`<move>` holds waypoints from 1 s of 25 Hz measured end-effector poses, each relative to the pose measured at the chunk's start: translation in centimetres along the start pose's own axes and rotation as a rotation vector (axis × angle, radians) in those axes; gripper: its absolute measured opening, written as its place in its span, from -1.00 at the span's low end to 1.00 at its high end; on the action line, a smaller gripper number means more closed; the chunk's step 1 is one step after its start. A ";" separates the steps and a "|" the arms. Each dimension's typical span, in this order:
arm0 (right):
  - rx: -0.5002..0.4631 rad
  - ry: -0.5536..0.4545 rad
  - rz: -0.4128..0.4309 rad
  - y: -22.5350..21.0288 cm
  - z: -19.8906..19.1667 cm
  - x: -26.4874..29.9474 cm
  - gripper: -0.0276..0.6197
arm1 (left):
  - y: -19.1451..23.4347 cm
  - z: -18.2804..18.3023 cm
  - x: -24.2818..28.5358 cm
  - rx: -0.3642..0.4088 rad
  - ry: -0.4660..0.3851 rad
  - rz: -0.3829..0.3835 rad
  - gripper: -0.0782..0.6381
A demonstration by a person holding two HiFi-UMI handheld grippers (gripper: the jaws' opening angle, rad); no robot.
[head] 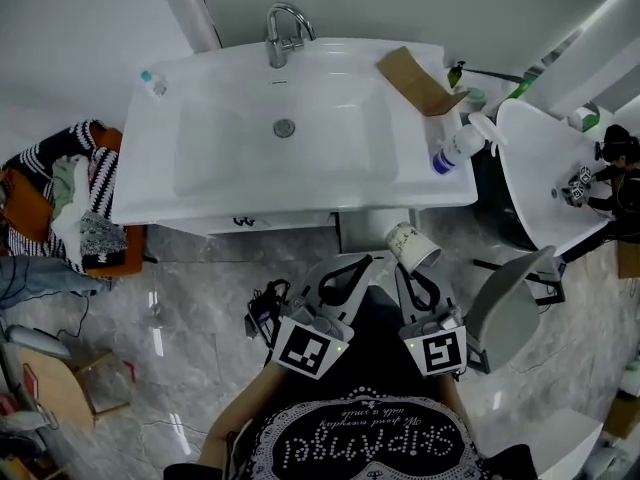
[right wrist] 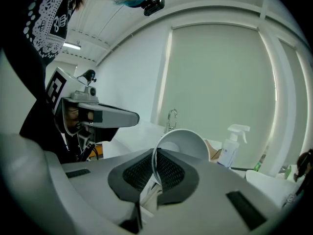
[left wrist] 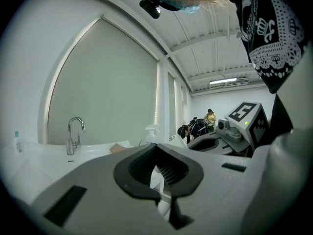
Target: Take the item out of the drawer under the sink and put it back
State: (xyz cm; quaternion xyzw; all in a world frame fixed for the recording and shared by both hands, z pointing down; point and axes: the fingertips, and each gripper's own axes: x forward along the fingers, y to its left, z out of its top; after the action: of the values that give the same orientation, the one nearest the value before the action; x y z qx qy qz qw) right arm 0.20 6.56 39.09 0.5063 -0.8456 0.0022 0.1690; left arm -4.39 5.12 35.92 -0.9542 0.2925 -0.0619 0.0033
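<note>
white cup (right wrist: 185,143) pinched at its rim by right claw (right wrist: 155,170).

The light is bright, soft and even, and shadows are faint. In the head view the white sink (head: 300,158) beyond the fingers (head: 345,273) is nearly blown out. The glossy floor (head: 190,313) left of them carries short streaks of glare. Lines bow outward toward that picture's edges.

Both gripper views are round fisheye pictures with black corners and curved frames. In the left gripper view a lamp (left wrist: 222,81) glows up and right of the fingers (left wrist: 171,173), and a pale window (left wrist: 107,87) beyond them gives flat backlight. The grey body nearest each lens is soft. In the right gripper view the dark fingers (right wrist: 168,173) look crisp, and the cup (right wrist: 183,143) between them is gently shaded inside.
</note>
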 end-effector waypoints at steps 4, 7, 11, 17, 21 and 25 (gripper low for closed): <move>-0.026 0.000 0.010 0.6 0.1 0.1 -0.84 | -0.3 -0.1 -0.2 0.009 0.004 -0.017 -0.78; -0.042 0.012 0.023 1.0 0.0 0.4 -0.84 | 0.1 -0.2 -0.5 0.007 0.003 -0.005 -0.78; -0.041 0.008 0.028 1.0 0.3 0.7 -0.84 | 0.4 -0.3 -0.7 0.006 0.012 0.002 -0.78; -0.106 0.041 0.071 1.1 0.2 1.4 -0.84 | 1.1 -0.2 -0.8 0.007 0.005 0.037 -0.78; -0.107 0.029 0.082 0.8 0.7 2.1 -0.84 | 1.6 -0.1 -0.5 0.007 0.004 0.048 -0.78; -0.131 0.047 0.093 0.7 0.6 2.5 -0.84 | 2.2 -0.3 -0.6 0.000 0.005 0.067 -0.78</move>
State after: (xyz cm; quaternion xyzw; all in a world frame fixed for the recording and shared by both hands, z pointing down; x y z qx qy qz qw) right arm -1.69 4.69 39.34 0.4540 -0.8625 -0.0335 0.2212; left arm -6.15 3.67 36.00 -0.9438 0.3242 -0.0640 0.0047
